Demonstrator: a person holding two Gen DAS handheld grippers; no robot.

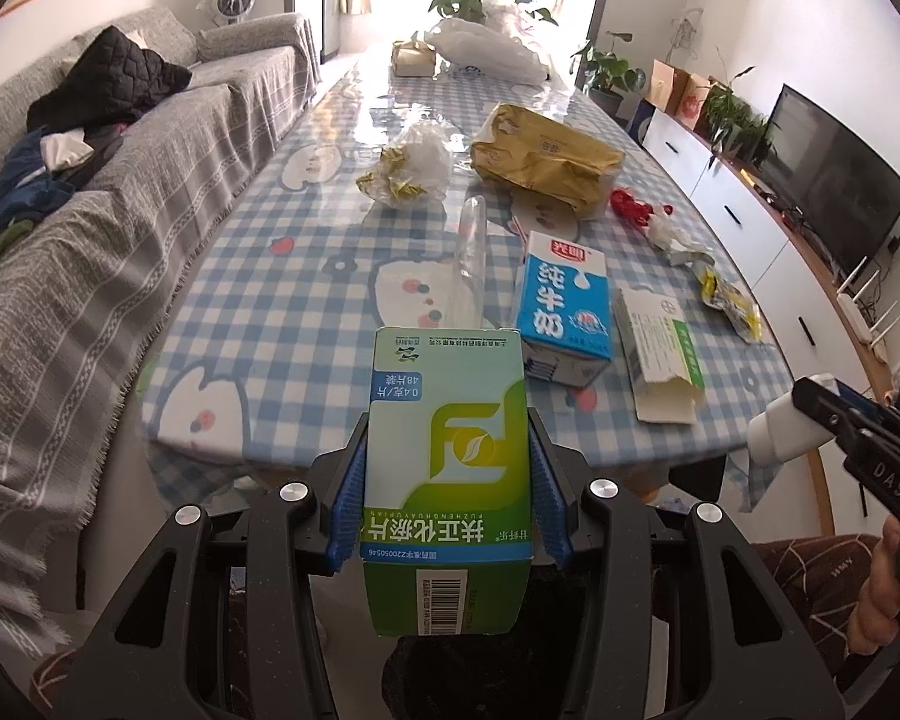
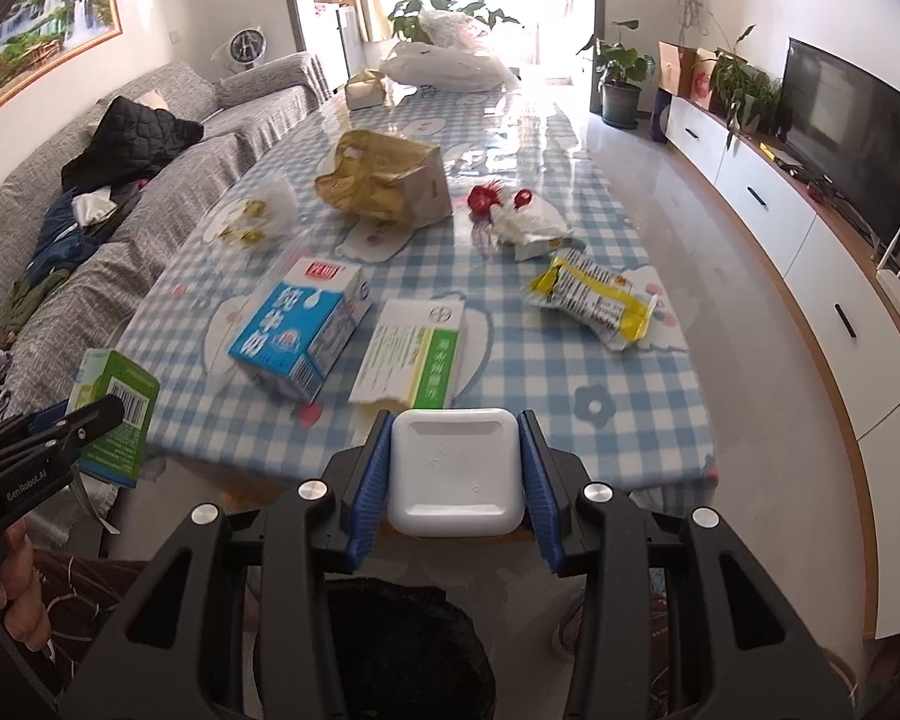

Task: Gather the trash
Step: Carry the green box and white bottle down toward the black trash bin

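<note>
My left gripper (image 1: 448,480) is shut on a green medicine box (image 1: 450,456), held off the near edge of the table; the box also shows in the right wrist view (image 2: 117,420). My right gripper (image 2: 456,474) is shut on a white square plastic bottle (image 2: 455,471), seen from the left wrist view (image 1: 780,435). A black-lined trash bin (image 2: 390,648) sits below the right gripper. On the checked tablecloth (image 2: 540,372) lie a blue milk carton (image 2: 297,327), a white-green flat box (image 2: 414,354), a yellow wrapper (image 2: 594,300), a brown paper bag (image 2: 384,183) and red-and-white scraps (image 2: 516,213).
A clear plastic sleeve (image 1: 471,252) and a crumpled clear wrapper (image 1: 411,165) lie mid-table. White bags (image 2: 444,60) and a tissue box (image 2: 366,87) stand at the far end. A grey sofa (image 1: 120,192) runs along the left, a white TV cabinet (image 2: 810,276) along the right.
</note>
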